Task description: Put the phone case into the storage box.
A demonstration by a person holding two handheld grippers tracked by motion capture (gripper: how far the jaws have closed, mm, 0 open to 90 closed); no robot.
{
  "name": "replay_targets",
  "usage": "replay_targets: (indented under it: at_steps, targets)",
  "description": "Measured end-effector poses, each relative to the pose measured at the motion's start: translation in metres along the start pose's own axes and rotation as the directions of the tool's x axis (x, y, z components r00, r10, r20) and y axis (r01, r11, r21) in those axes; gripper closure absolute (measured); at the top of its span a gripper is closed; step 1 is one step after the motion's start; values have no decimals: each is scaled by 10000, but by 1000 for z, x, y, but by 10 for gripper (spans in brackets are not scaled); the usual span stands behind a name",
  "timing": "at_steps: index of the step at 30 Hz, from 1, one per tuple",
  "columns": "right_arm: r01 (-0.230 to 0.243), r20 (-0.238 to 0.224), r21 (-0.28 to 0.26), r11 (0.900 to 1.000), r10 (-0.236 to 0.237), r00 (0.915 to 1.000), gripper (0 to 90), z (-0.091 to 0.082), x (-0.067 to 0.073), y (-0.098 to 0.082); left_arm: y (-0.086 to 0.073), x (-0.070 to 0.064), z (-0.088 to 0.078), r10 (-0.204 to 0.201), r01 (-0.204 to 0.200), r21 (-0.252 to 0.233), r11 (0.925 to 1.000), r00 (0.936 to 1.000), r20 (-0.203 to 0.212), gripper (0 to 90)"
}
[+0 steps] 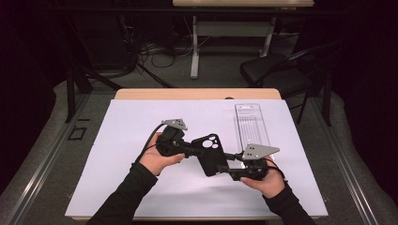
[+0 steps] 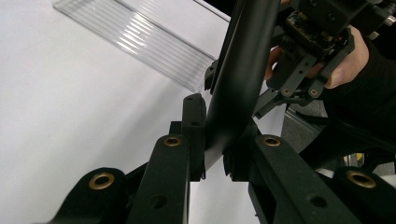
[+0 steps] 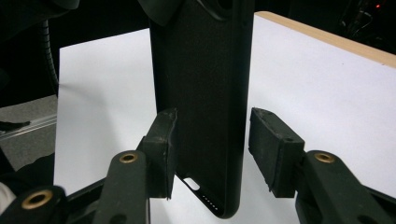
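A black phone case (image 1: 211,153) with a camera cutout hangs above the white mat between both hands. My left gripper (image 1: 199,152) is shut on its upper edge; in the left gripper view the pads (image 2: 194,135) pinch the thin case (image 2: 240,70) from both sides. My right gripper (image 1: 226,167) stands open around the lower end. In the right gripper view the case (image 3: 201,84) rises between the jaws, close against the left pad (image 3: 163,140), with a visible gap to the right pad (image 3: 268,140). The case's port cutouts show at its bottom end.
A clear ribbed plastic tray (image 1: 252,124) lies on the white mat (image 1: 131,136) at the back right, and also shows in the left gripper view (image 2: 140,39). The table's wooden back edge (image 1: 197,93) lies beyond it. A black chair (image 1: 277,70) stands behind the table.
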State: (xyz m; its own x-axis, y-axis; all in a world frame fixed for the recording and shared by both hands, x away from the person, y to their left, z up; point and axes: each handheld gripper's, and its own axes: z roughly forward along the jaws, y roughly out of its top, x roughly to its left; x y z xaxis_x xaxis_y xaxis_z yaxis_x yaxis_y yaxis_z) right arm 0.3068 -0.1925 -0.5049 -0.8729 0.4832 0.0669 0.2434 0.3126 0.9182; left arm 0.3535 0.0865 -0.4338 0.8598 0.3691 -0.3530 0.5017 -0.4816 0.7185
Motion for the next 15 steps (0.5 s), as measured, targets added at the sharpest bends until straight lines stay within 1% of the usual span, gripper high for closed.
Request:
replay_targets:
  at_steps: [3, 6, 7, 9, 10, 11, 15]
  targets:
    - [117, 177, -3, 9999, -117, 9998, 531, -1, 1, 2, 0, 0, -1, 38, -36, 115, 9999, 9999, -166, 817]
    - [79, 273, -40, 10000, -78, 9996, 533, -3, 2, 4, 1, -1, -2, 52, -49, 148, 9999, 9998, -181, 816]
    - [84, 325, 26, 10000, -85, 9994, 531, -3, 3, 4, 1, -1, -2, 61, -58, 170, 9998, 9998, -209, 817]
    - [161, 433, 64, 9999, -164, 9989, 530, -4, 3, 5, 1, -2, -3, 95, -87, 265, 9996, 9995, -293, 817]
    - [156, 453, 67, 9999, -159, 9988, 528, -4, 4, 6, 1, -2, -2, 97, -91, 259, 9996, 9996, -247, 817]
    - [196, 474, 57, 9998, -199, 9987, 527, -4, 4, 7, 1, -2, -2, 126, -119, 293, 9995, 9996, -238, 817]
    - [422, 616, 38, 9991, -424, 9972, 522, -5, 5, 8, 1, -3, -2, 153, -136, 421, 9990, 9990, -417, 816]
